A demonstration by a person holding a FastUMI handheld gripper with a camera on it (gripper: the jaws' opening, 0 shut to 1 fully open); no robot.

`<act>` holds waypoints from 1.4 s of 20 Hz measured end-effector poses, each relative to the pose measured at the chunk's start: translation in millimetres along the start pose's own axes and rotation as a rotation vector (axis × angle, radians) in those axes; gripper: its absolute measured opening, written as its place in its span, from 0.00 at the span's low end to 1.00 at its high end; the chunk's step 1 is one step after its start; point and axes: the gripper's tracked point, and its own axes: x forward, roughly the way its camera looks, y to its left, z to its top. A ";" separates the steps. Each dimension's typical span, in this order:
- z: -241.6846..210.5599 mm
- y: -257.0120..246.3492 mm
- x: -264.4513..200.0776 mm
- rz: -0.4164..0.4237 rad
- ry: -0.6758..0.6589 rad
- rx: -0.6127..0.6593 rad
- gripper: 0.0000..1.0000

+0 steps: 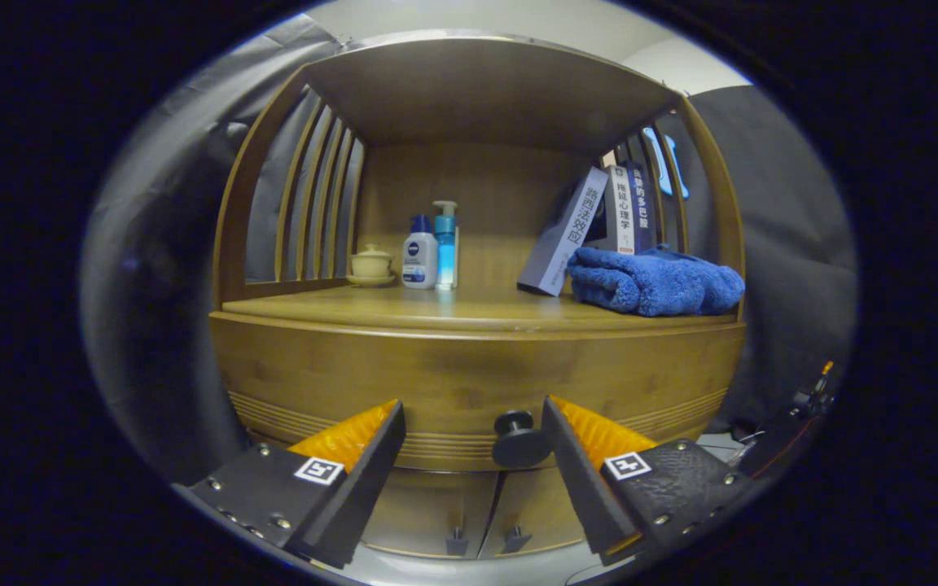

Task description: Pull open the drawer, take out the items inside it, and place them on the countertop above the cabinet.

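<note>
Lidded cup (pixel 372 263), two bottles (pixel 431 247), leaning books (pixel 591 224), blue towel (pixel 655 282).

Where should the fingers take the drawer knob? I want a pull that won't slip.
Grip the knob on its narrow neck behind the round cap, coming straight in from the front. The cap flares wider than the neck, so it should catch the fingers. The gripper is open, the knob lying nearer one finger.

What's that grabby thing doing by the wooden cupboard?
A person is holding a gripper up to the drawer, which is still closed. Its fingers are open, with the round black knob between them, nearer one finger, not squeezed yet. On the countertop sit a teacup, bottles, books and a blue towel.
</note>
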 end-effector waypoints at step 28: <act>-34.5 -32.0 -87.3 0.052 0.109 0.069 0.34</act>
